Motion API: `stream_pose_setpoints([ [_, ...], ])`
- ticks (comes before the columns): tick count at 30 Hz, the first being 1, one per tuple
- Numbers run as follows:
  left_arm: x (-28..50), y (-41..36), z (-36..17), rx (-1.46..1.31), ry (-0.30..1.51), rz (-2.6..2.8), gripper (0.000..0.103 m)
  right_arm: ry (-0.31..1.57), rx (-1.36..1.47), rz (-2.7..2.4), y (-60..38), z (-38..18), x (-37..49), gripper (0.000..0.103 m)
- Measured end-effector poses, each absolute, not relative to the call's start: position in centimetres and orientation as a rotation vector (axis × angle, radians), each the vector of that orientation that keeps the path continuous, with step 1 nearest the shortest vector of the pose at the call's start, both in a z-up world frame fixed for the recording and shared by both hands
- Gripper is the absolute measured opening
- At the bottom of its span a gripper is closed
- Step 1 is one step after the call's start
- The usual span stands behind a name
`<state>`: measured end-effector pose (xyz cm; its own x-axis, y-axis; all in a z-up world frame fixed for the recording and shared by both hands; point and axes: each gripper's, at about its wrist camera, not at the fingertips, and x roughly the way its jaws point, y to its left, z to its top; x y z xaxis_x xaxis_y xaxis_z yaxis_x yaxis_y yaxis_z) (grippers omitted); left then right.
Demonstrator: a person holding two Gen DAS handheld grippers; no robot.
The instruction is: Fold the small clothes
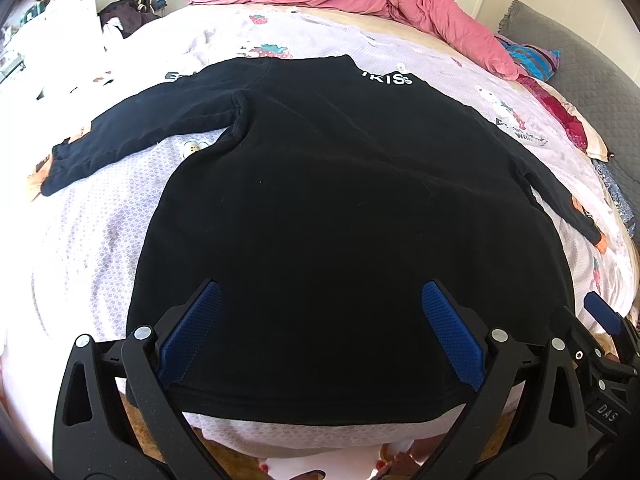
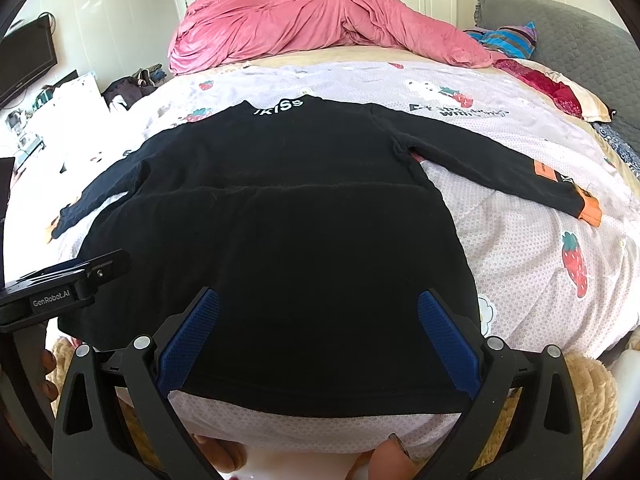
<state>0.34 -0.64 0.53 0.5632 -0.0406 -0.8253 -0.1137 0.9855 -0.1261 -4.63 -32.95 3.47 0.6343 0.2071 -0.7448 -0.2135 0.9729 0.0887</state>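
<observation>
A small black long-sleeved top (image 1: 320,184) (image 2: 280,216) lies flat on the bed, sleeves spread out, collar with white lettering at the far end. Its right sleeve ends in an orange cuff (image 2: 590,210). My left gripper (image 1: 318,296) hovers open over the hem's left part, blue pads (image 1: 192,332) wide apart with only the flat cloth below. My right gripper (image 2: 318,304) stands open over the hem's right part in the same way. The right gripper's tip (image 1: 604,316) shows at the left wrist view's right edge; the left gripper's body (image 2: 60,288) shows at the right wrist view's left.
The bed wears a pale patterned sheet (image 2: 520,264) with strawberry prints. A bunched pink duvet (image 2: 312,20) lies at the far end, striped cloth (image 2: 506,38) and a grey headboard (image 2: 560,24) to the right. Cluttered furniture and a screen (image 2: 24,60) stand left. The near bed edge is right below the hem.
</observation>
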Motion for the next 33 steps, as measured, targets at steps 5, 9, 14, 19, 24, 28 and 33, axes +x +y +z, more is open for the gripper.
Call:
stream_pose_setpoints([
  [5,0.7,-0.8,0.7,-0.173,0.97,0.042,0.095,0.845,0.0,0.241,-33.0,3.6,-4.4,0.099],
  [9,1.2,-1.0,0.8,-0.173,0.969,0.041,0.095,0.844,0.009,0.24,-33.1,3.7,-4.0,0.099],
  [14,1.9,-1.3,1.1,-0.164,0.966,0.04,0.095,0.836,0.016,0.241,-33.1,4.0,-3.5,0.099],
  [19,2.7,-1.6,1.4,-0.162,0.96,0.043,0.095,0.828,0.022,0.242,-33.3,4.4,-2.5,0.099],
  [24,3.4,-1.7,1.7,-0.16,0.958,0.046,0.095,0.812,0.026,0.248,-33.2,5.0,-1.3,0.099],
  [28,4.1,-1.6,1.9,-0.168,0.959,0.052,0.095,0.804,0.031,0.253,-33.3,5.4,-0.3,0.099],
  [33,5.0,-1.7,2.2,-0.17,0.956,0.055,0.095,0.791,0.035,0.248,-33.4,5.9,1.0,0.099],
])
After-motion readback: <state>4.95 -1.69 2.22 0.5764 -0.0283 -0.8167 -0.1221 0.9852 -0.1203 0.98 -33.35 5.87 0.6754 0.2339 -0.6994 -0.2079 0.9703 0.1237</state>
